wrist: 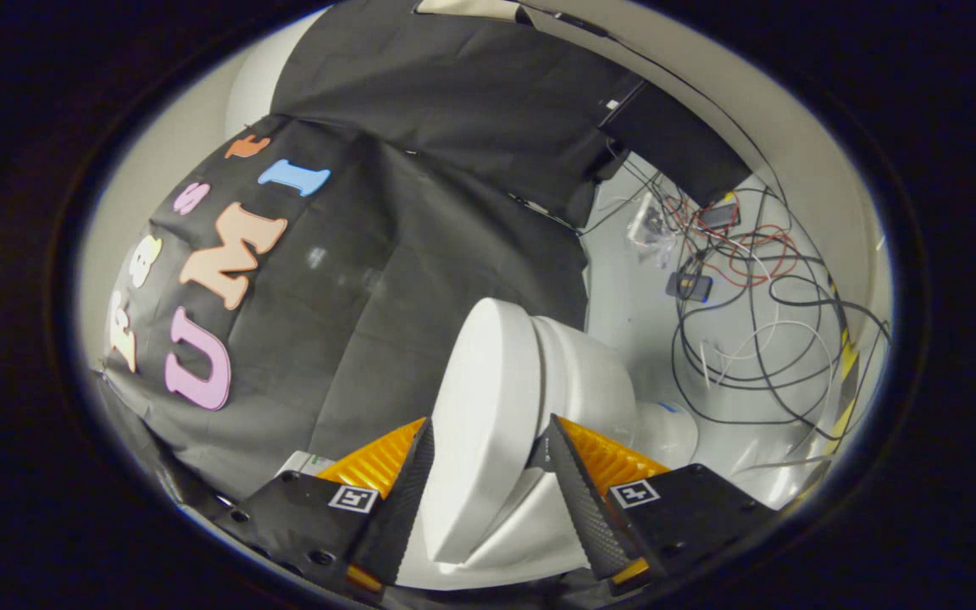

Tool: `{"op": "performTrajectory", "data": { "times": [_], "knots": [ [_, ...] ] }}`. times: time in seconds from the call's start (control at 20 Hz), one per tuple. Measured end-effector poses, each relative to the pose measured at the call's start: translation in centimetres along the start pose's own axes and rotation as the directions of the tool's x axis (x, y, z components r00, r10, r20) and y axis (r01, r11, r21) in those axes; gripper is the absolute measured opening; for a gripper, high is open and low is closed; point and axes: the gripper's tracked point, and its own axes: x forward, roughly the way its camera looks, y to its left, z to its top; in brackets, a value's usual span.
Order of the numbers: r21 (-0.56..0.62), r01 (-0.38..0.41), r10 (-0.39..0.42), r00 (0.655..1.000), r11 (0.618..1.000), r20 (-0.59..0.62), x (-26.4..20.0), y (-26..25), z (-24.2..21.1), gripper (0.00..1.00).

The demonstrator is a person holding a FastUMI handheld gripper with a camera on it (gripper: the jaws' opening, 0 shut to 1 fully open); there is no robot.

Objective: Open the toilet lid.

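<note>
Gripper (488, 462): fingers spread wide either side of the smooth white plastic toilet lid (479, 424), contact uncertain. Pale floor (623, 288) beyond; tangled black, red, white cables (742, 296) far right.

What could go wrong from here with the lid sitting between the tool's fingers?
1. The tool straddles the smooth white plastic toilet lid near its edge; I can't tell whether both fingers press it, so it may slip out and drop back onto the white toilet bowl.
2. Swinging wide could snag the tangled black, red and white cables on the floor beyond the bowl.
</note>
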Motion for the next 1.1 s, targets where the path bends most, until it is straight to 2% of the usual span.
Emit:
{"op": "performTrajectory", "data": {
  "times": [0.2,0.4,0.7,0.9,1.1],
  "knots": [
    [0.052,0.045,-0.044,0.999,0.998,-0.016,0.6,-2.0,-0.6,0.84],
    [0.092,0.056,-0.052,0.998,0.994,-0.046,1.7,-3.0,-1.5,0.84],
    [0.18,0.027,-0.013,0.997,0.983,-0.077,3.1,-2.9,-3.0,0.84],
    [0.237,-0.032,0.049,0.997,0.971,-0.067,3.4,-1.8,-2.9,0.84],
    [0.232,-0.009,0.023,0.998,0.973,-0.059,3.9,-2.4,-3.2,0.84]
  ]
}}
